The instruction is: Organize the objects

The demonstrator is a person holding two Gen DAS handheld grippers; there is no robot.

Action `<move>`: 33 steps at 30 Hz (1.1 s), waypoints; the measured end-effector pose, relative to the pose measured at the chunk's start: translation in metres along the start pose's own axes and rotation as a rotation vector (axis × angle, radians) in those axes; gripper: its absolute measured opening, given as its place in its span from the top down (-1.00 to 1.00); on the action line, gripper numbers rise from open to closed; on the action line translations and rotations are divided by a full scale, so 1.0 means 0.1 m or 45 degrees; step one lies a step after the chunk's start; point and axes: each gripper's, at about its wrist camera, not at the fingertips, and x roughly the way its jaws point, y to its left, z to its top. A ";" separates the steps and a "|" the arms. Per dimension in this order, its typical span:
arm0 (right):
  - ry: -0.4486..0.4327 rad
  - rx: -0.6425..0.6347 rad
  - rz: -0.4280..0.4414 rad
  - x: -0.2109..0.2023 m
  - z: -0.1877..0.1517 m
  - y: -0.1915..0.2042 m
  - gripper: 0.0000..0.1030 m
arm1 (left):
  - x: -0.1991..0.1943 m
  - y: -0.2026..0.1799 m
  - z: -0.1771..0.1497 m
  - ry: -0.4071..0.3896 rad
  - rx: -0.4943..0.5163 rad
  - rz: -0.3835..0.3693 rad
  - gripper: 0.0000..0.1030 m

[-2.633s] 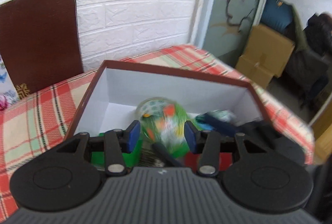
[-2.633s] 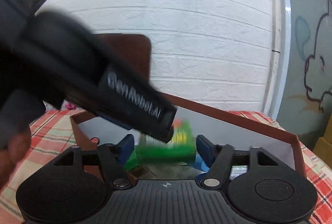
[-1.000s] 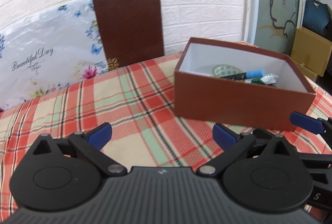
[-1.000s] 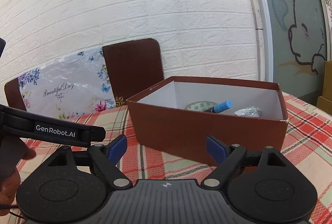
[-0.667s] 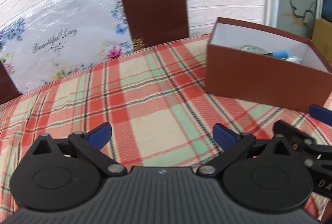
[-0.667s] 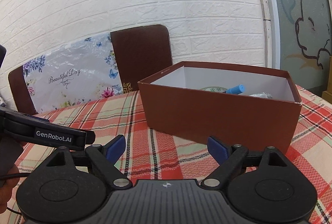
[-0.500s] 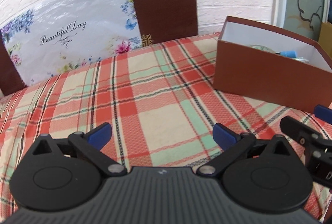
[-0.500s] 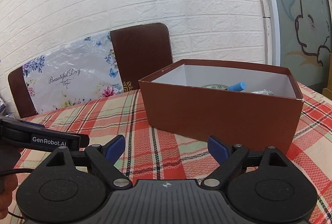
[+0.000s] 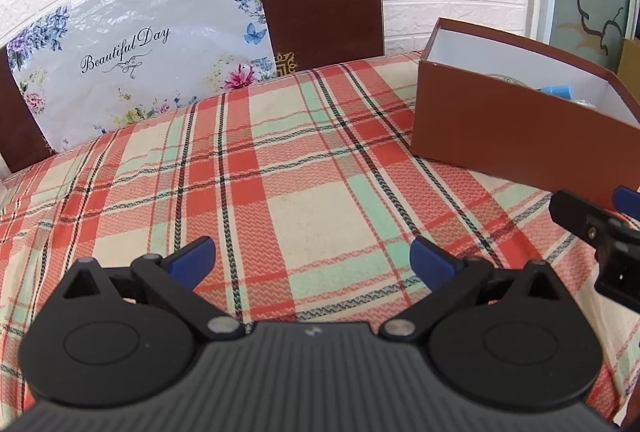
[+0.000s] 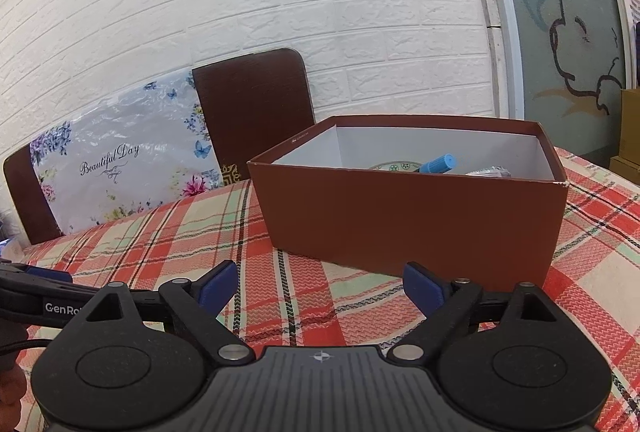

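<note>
A brown box (image 10: 416,220) with a white inside stands on the plaid tablecloth (image 9: 312,192); it also shows at the right of the left wrist view (image 9: 520,136). Inside it I see a blue-capped marker (image 10: 438,164), a patterned round thing (image 10: 394,166) and a silvery wrapper (image 10: 490,173). My left gripper (image 9: 311,260) is open and empty above bare cloth, left of the box. My right gripper (image 10: 320,286) is open and empty, just in front of the box's near wall. The right gripper's tip shows in the left wrist view (image 9: 592,224).
A brown chair back (image 9: 320,0) and a floral plastic sheet reading "Beautiful Day" (image 9: 132,60) stand behind the table against a white brick wall. A painted panel (image 10: 560,16) and cardboard boxes (image 10: 630,136) are to the right.
Both grippers have pulled back out of the box and opened; the green patterned ball held earlier is gone from the left gripper. The left gripper has swung left, away from the box.
</note>
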 end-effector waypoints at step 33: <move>0.015 0.058 -0.022 -0.01 -0.03 -0.02 -0.74 | 0.05 -0.18 -0.09 0.112 0.067 0.036 -1.00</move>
